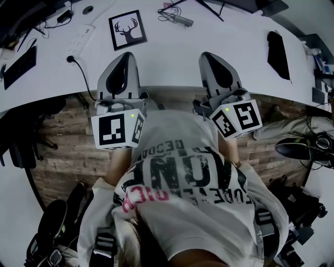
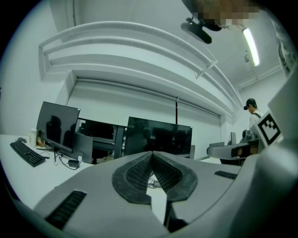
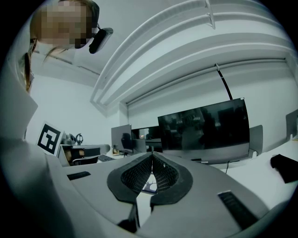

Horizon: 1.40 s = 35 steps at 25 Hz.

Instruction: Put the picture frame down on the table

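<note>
Nearest the head camera is the person's printed white shirt [image 1: 182,177], with a strip of wooden floor [image 1: 68,141] showing below it. Just beyond, each hand holds a claw level, side by side, their tips reaching over the near edge of the white worktop [image 1: 172,57]. The left claw [image 1: 127,54] is fully closed: its own view shows the ribbed pads meeting at the tips with nothing between them. The right claw [image 1: 205,54] is the same, pads pressed together and empty. Neither claw touches anything on the worktop.

The frame [image 1: 127,29] (a black border around a deer-head print) lies flat on the worktop, just past the left claw's tip and clear of it. In the right gripper view a sliver of it shows through the gap under the pads.

Left of the frame sits a white power strip [image 1: 78,37] with a black cable running to the worktop's edge, and further left a keyboard [image 1: 20,65]. A black item [image 1: 278,55] lies well off to the right. Loose cables [image 1: 175,15] lie at the far edge, and dark monitors [image 2: 158,137] stand behind.
</note>
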Motion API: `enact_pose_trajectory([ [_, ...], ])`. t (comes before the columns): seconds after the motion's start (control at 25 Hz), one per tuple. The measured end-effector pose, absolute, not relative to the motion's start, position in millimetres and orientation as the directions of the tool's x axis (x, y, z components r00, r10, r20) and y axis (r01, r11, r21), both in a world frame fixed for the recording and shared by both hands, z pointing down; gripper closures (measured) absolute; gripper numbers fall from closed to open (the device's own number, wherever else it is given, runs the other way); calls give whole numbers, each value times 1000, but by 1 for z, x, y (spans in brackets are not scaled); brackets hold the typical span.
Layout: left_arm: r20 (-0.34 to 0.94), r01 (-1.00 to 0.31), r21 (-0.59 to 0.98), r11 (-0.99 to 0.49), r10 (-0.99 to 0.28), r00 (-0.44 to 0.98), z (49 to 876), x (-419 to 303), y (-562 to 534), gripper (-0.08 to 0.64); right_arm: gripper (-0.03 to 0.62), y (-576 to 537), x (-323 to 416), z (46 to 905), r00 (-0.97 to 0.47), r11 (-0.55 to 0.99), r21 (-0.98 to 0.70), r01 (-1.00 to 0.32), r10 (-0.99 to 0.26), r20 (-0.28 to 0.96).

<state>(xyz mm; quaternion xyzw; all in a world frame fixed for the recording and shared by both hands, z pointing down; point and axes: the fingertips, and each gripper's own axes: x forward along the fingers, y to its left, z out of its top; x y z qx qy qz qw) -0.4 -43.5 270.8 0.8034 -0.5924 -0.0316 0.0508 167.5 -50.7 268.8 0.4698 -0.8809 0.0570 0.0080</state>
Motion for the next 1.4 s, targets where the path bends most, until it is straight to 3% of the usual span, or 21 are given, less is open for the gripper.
enact_pose_trajectory([
  [1.4,77,-944,150,-293,-949,307,289,-1,-38,557,591,-45,158,278,-570,561,-110,-820,-817,89],
])
